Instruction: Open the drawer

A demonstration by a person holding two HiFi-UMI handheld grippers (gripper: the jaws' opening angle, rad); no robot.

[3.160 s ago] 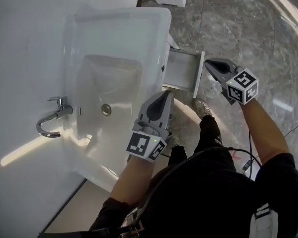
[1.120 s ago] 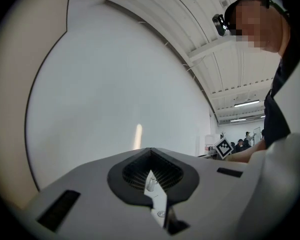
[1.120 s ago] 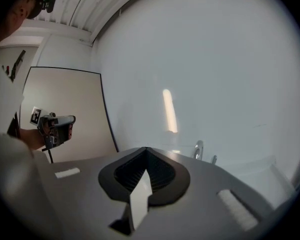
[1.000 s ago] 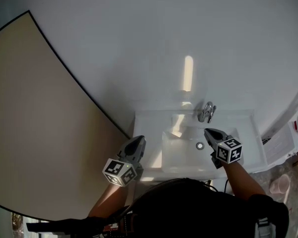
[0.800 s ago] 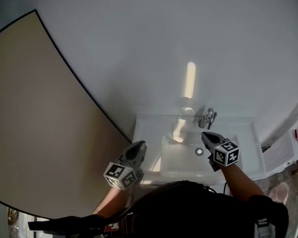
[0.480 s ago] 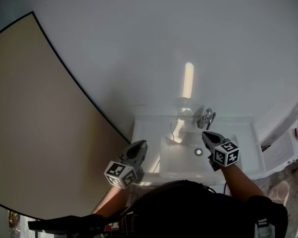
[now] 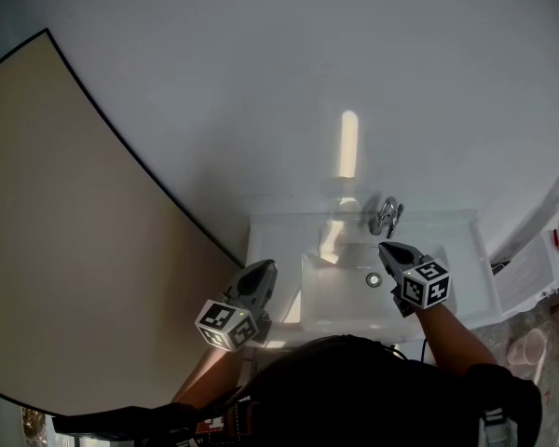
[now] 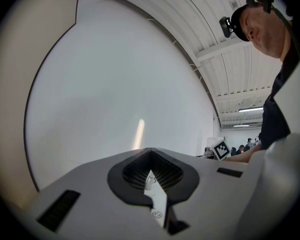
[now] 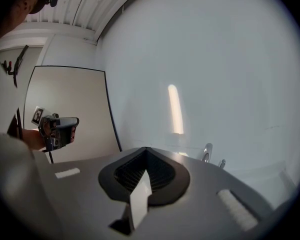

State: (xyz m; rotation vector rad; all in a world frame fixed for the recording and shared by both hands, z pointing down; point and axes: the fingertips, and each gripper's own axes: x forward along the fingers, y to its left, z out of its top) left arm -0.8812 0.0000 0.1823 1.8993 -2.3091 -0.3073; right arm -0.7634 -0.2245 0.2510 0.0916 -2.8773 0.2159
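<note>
A white washbasin (image 7: 265, 238) is seen from above, set against a white wall (image 7: 289, 73). A beige panel (image 7: 65, 250) is met on the left, w/ a dark curved edge btwn the two. A chrome tap (image 7: 387, 216) is mounted at the back rim and a round drain (image 7: 374, 279) is set in the bowl. A bright streak of light (image 7: 348, 144) is thrown on the wall above the tap.

The left hand-held gripper (image 7: 263, 267) is held by the basin's front-left corner, pointed toward the wall. Its jaws are clenched tip to tip w/ nothing btwn them (plain in the left gripper view, where only bare wall lies ahead). The right hand-held gripper (image 7: 386, 248) is held over the bowl, its tip btwn tap and drain in the head view; contact w/ either can't be told. Its jaws are likewise pressed together, empty. In the right gripper view the tap is seen just past the jaws, and the other gripper is seen far left, in front of the beige panel.

The drawer is shown in no view: whatever lies under the basin's front edge is covered by the person's dark top (image 7: 373, 389).
</note>
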